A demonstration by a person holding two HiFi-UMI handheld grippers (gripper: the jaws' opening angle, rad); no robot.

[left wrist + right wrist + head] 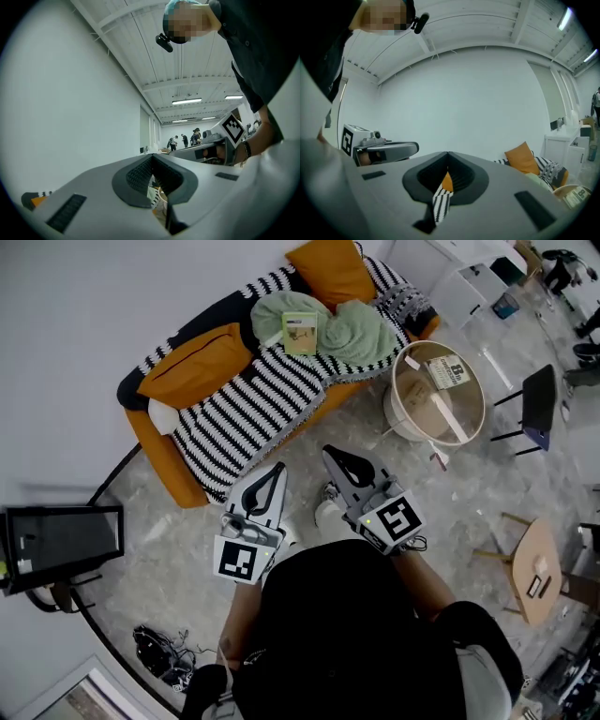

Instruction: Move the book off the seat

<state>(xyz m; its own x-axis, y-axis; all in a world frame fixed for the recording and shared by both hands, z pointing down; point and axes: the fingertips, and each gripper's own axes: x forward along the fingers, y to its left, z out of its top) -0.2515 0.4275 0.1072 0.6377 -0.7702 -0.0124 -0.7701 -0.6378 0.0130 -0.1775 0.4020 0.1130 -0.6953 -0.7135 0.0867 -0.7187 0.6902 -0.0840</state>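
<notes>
Book (300, 334) sits on green fabric (364, 332) on sofa (161, 457), well apart from L tool (274, 474) & R tool (336, 458), both w/ jaws together, empty

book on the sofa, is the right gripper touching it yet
Apart. The head view shows the book on the green blanket, the right gripper over bare floor short of the sofa.

Mock living room in a big white hall: orange sofa (164, 460), round table (403, 423), ceiling strip lights (186, 101)
</notes>
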